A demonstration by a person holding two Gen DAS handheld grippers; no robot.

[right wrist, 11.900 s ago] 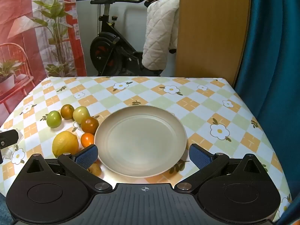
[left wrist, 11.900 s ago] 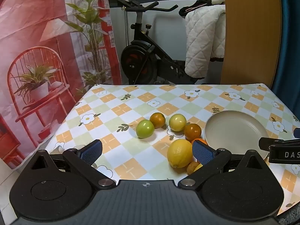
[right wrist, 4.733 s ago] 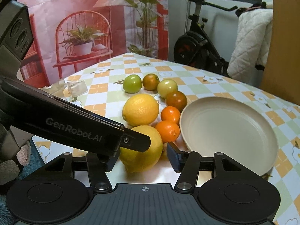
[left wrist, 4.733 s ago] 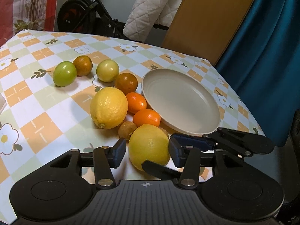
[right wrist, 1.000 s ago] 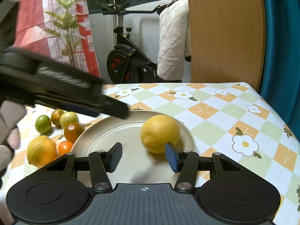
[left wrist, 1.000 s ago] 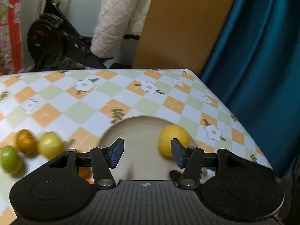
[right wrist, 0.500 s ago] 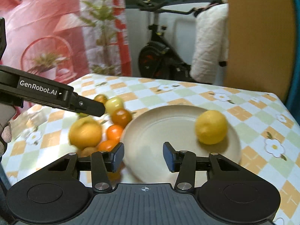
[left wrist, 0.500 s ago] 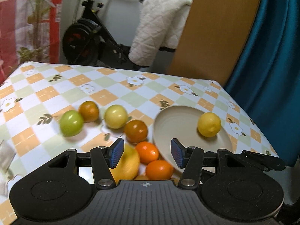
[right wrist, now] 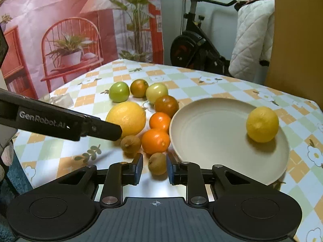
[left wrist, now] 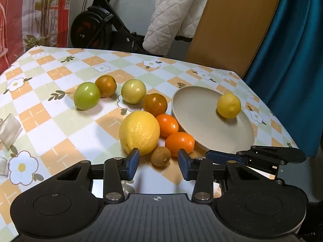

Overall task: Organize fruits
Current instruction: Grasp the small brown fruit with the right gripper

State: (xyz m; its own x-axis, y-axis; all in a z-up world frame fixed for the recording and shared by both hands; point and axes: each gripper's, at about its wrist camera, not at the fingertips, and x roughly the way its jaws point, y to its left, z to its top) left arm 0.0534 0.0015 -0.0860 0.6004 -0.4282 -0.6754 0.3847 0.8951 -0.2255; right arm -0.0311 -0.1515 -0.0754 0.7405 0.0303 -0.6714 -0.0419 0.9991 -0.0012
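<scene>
You have one small yellow lemon resting on the round beige plate; everything else waits on the checked table: the large yellow lemon, two oranges, two brown kiwis and four tomato-like fruits. Your right claw is open around the nearer brown kiwi, not yet squeezing. Your left claw is open and empty, near the other kiwi.
</scene>
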